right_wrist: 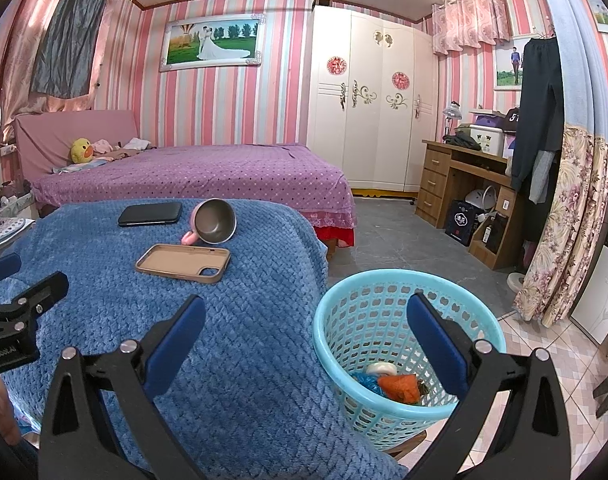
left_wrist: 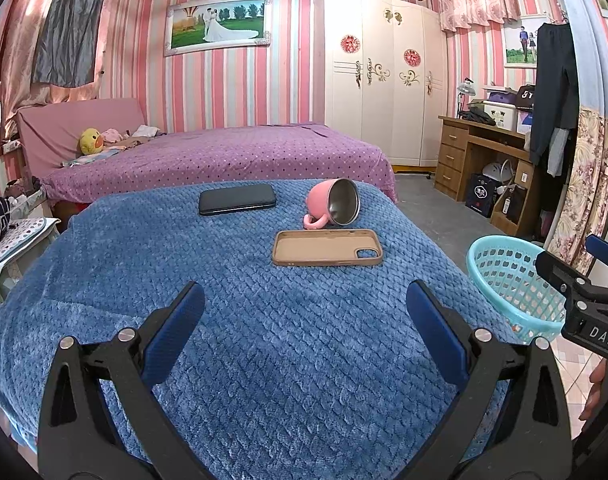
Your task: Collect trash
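Our left tongs (left_wrist: pixel 304 320) and right tongs (right_wrist: pixel 306 326) have black frames, blue pads, silver screws and white lettering.

The near half of the blue quilted blanket (left_wrist: pixel 264 340) lies bare, open to passage. Farther back, a tan phone case (left_wrist: pixel 327 247), a tipped pink metal-lined mug (left_wrist: pixel 336 205) touching it and a black phone (left_wrist: pixel 237 199) stand in the way. The turquoise lattice basket (right_wrist: pixel 388 280) beside the blanket's right edge is open-topped, with trash low inside.

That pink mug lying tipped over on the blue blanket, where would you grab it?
Grip the pink mug across its steel rim, one finger inside the open mouth, coming from the near side. It lies on its side, mouth facing the cameras, handle down against the blue blanket.
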Action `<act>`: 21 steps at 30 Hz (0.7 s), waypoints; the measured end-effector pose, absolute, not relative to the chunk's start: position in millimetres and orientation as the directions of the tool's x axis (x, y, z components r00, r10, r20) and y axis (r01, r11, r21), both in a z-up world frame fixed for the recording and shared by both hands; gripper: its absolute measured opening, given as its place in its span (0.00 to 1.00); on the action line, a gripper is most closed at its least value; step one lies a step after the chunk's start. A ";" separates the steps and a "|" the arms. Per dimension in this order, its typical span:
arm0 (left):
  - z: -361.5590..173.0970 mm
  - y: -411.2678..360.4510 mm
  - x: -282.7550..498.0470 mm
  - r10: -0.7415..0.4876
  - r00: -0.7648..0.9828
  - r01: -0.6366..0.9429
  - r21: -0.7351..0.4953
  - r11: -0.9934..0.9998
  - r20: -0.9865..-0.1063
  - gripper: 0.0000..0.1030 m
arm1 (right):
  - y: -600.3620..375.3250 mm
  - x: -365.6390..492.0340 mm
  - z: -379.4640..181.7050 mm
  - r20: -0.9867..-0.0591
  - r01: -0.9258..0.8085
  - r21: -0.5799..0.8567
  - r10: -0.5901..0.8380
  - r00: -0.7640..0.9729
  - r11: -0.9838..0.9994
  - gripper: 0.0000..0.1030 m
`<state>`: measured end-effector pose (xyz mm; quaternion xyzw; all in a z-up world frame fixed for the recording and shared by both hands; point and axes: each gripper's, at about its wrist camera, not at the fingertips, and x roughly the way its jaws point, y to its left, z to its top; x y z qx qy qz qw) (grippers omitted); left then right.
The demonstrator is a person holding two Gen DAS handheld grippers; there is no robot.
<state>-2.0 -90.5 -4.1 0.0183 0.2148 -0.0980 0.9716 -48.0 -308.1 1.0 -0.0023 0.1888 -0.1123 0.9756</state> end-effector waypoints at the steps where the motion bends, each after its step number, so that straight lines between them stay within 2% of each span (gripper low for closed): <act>1: -4.0 -90.3 -2.2 -0.183 0.889 0.198 -0.007 0.980 -0.421 0.95 | -307.9 -48.2 1.1 -0.368 0.218 -0.046 -0.220 0.903 0.975 0.96; 21: -1.9 -90.6 -3.1 -0.178 0.892 0.194 -0.004 0.981 -0.415 0.95 | -301.6 -47.3 1.2 -0.363 0.219 -0.053 -0.223 0.905 0.974 0.96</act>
